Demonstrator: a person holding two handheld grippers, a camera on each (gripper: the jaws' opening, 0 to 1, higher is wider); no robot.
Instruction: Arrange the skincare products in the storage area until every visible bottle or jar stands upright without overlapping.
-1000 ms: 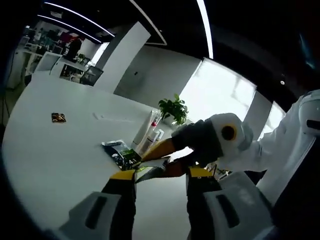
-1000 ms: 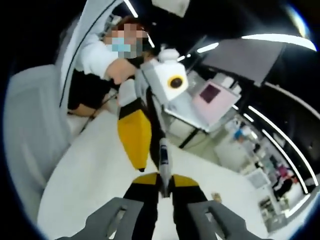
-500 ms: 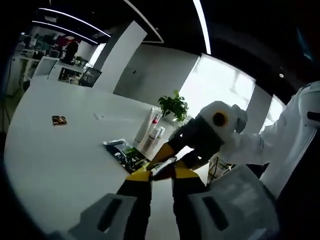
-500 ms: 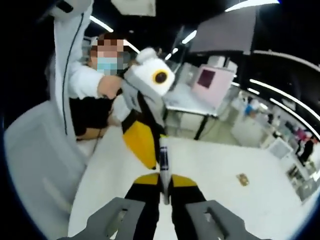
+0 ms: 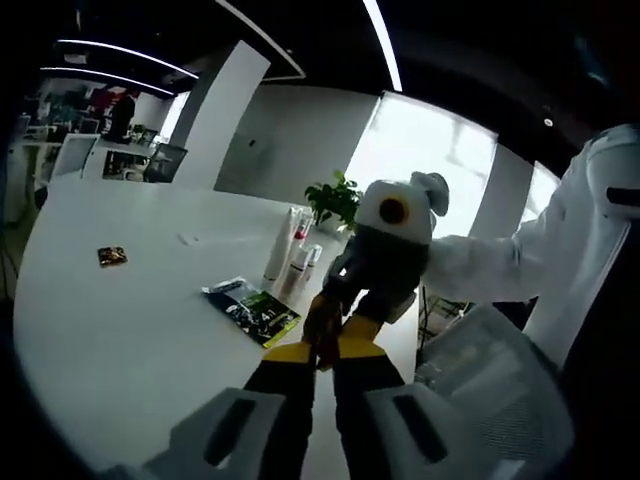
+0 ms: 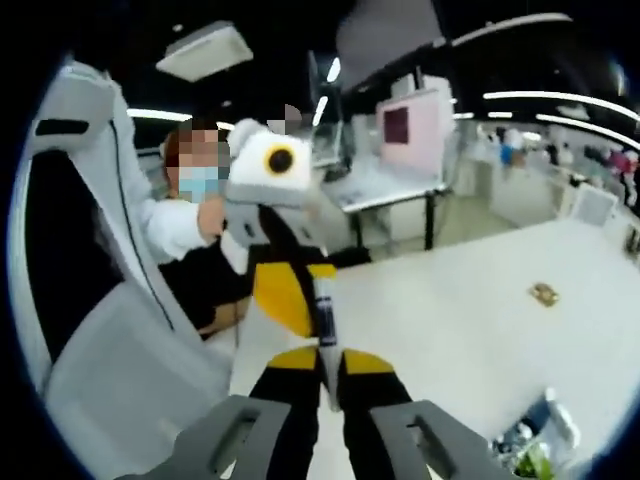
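Note:
In the right gripper view my right gripper [image 6: 330,362] is shut on a flat white sachet [image 6: 324,305] with a dark band, seen edge-on. My left gripper [image 6: 303,318] meets it from above, one yellow jaw lying against the sachet's upper part. In the left gripper view my left gripper [image 5: 324,352] has its jaws drawn close on that thin sachet, and the right gripper [image 5: 322,322] comes down onto it from above. On the white table [image 5: 120,330] stand white tubes [image 5: 276,252] and a small bottle [image 5: 305,266], upright and close together. A dark printed packet [image 5: 250,310] lies flat beside them.
A small brown item [image 5: 112,256] lies alone on the table's left part and shows again in the right gripper view [image 6: 545,293]. A potted plant [image 5: 335,200] stands behind the tubes. A person in white [image 6: 190,225] sits at the table edge by a grey chair [image 6: 120,360].
My left jaws went from wide open to shut on the sachet. The right gripper swung from lying across the left jaws to standing above them. Both views rolled with the hands.

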